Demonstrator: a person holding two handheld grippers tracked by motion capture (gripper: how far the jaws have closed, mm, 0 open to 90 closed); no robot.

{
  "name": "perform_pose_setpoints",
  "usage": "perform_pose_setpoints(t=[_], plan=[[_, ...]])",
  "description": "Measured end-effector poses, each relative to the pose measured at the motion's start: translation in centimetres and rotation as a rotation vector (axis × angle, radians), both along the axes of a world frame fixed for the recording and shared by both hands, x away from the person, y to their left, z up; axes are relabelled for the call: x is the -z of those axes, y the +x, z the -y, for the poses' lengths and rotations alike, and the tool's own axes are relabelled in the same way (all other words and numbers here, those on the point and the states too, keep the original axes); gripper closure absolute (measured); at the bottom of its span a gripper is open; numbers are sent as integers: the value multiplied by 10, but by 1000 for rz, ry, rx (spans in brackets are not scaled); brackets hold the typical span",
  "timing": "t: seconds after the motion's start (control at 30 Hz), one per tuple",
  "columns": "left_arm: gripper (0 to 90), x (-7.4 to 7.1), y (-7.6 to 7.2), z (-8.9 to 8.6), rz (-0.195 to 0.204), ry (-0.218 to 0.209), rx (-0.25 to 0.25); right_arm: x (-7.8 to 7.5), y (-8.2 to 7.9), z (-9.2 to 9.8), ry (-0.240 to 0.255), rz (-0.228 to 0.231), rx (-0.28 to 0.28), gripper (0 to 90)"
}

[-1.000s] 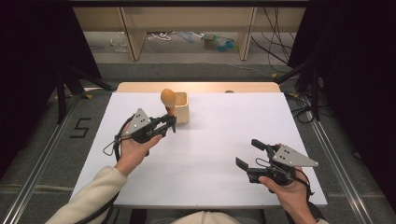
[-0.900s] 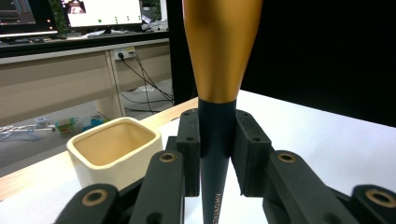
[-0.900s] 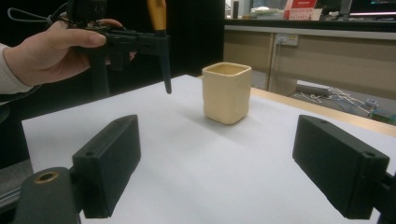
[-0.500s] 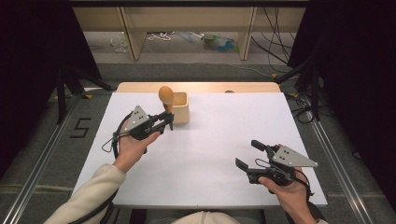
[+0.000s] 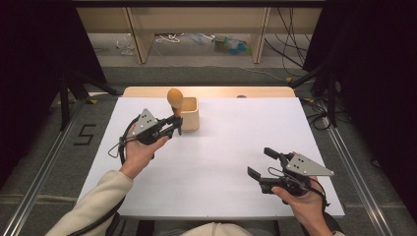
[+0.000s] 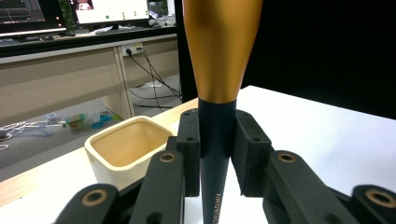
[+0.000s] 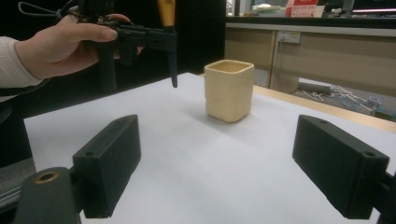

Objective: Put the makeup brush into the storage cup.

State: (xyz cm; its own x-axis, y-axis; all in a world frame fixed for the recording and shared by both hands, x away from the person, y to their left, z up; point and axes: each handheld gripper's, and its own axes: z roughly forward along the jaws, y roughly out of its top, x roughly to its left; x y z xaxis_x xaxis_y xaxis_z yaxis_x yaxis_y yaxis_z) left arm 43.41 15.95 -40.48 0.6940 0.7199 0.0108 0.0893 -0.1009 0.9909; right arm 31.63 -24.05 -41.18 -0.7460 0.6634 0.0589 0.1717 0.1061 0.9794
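Left hand-held gripper, jaws clamped on the dark tapered handle of a utensil with a rounded golden-brown wooden head, shown near the far edge of the white-covered bench. The utensil's long axis stands close to upright, head uppermost and dark handle tip pointing down at the bench; in the left gripper view the pads press the slim handle from both sides just below the point where the golden-brown part begins. The cream square ceramic cup stands upright just beside the utensil, on the side towards the bench's right edge, mouth open upwards; the handle tip hangs clear of the bench surface and outside the cup's rim, as the right gripper view confirms. To seat the utensil, a short sideways carry over the rim and then a lowering along the long axis would probably be required. The left hand is much the nearer to the cup; the right hand-held gripper rests well apart, towards the near right corner of the bench, jaws standing wide apart and holding nothing. Compared with the earlier frames, the utensil has edged slightly away from the cup towards the bench's left edge, the grip unchanged; the right hand-held gripper has kept its place
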Motion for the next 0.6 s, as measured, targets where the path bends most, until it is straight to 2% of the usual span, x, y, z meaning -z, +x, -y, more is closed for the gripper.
perform_pose_setpoints(t=[0.03, 0.07, 0.1, 0.43, 0.5, 0.53, 0.6], plan=[[744, 0, 0, 0, -1, 3, -1, 0, 0, 0, -6, 0, 4, 160], [744, 0, 1, 0, 1, 1, -1, 0, 1, 0, -10, 27, 10, 160], [744, -1, 2, 0, 2, 1, -1, 0, 2, 0, -10, 30, 9, 160], [744, -1, 7, 2, 2, 4, -1, 1, 2, 0, -12, 28, 6, 160], [744, -2, 8, 3, 0, 4, 1, 0, 1, 0, -11, 23, 8, 160], [744, -2, 8, 4, 0, 3, -1, 0, 0, -1, -9, 4, 7, 160], [744, -3, 9, 4, 3, 7, -2, 1, 1, 0, -12, 24, 5, 160]])
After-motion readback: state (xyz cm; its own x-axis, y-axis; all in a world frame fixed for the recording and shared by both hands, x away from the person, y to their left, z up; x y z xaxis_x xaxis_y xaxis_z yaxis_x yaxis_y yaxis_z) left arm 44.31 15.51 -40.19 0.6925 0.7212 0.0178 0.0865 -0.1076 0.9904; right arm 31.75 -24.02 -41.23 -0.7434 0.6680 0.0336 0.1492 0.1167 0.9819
